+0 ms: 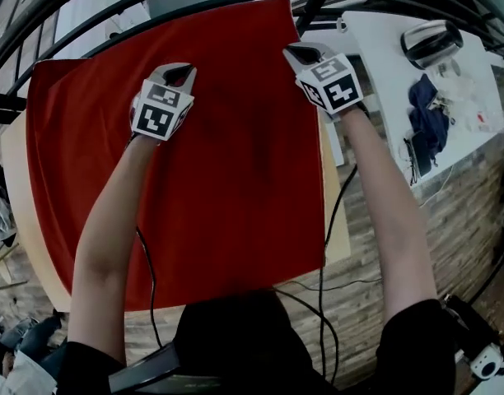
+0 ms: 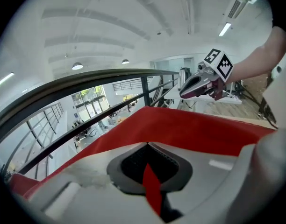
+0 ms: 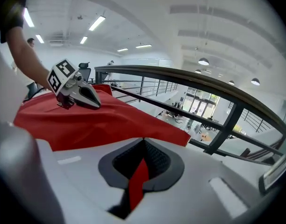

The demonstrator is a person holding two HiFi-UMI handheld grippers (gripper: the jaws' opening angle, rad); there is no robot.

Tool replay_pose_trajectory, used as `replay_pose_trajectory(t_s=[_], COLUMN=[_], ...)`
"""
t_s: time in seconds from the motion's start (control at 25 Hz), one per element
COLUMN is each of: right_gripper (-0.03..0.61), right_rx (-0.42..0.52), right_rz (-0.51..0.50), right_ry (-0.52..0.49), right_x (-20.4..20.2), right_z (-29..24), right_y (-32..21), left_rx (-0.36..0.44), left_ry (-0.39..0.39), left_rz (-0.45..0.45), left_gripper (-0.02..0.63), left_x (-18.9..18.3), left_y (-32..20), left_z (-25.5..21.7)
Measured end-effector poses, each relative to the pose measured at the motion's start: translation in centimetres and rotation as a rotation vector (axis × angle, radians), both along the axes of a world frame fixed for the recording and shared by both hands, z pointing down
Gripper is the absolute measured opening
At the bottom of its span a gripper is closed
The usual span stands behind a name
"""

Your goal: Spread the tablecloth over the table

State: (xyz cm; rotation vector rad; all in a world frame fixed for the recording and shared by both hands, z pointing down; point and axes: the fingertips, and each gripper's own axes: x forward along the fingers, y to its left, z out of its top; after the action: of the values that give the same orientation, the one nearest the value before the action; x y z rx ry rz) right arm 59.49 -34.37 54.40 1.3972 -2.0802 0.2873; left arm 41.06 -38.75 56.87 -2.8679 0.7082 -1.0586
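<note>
The red fabric tablecloth lies across the pale wooden desk. Towards its far edge, the left gripper and the right gripper each pinch a fold of it tightly.

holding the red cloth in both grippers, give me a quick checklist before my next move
1. left gripper grip on the tablecloth: ok, jaws shut on a red fold.
2. right gripper grip: ok, jaws shut on a red fold.
3. table fully covered: not ok, bare top shows along the left and right sides.
4. cloth lying flat: ok on the near part, no big folds show in the head view.
5. far overhang: cannot tell, that table edge is hidden under the cloth.
</note>
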Motion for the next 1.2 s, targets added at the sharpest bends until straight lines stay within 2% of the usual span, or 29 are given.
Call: replay_pose_trajectory(t_s=[0.2,0.32,0.48,0.68,0.84,1.04,1.2], right_gripper=[0.009,0.009,0.009,0.009,0.009,0.009,0.009], right_rx=[0.002,0.012,0.012,0.034,0.043,0.013,-0.001], right_rz=[0.054,0.102,0.183,0.327,0.500,0.689,0.802], right_ry=[-0.117,-0.146,-0.186,-0.272,-0.334,-0.309,-0.320], right_x=[-3.6,-5.3,-8.4,-11.8,-12.9,-15.0,-15.4], right_z=[-2.5,-2.5,-1.8,-2.1,-1.8,0.7,2.7], right_y=[7.8,14.4,22.4,30.1,37.6,47.6,52.6], left_rx=[-0.058,-0.057,-0.109,-0.128,-0.153,-0.190,-0.203], left_ry=[0.048,0.066,0.112,0.134,0.127,0.102,0.083], left_rz=[0.114,0.196,0.248,0.308,0.381,0.451,0.469], left_gripper=[0.003,0.003,0.003,0.003,0.003,0.003,0.003], left_x=[0.1,-0.3,-1.2,-2.2,-2.6,-5.0,-6.1], left_y=[9.4,16.8,25.2,32.5,38.8,46.4,51.2], left_z=[-2.6,-3.0,-3.1,-4.0,-3.8,-2.5,-1.3])
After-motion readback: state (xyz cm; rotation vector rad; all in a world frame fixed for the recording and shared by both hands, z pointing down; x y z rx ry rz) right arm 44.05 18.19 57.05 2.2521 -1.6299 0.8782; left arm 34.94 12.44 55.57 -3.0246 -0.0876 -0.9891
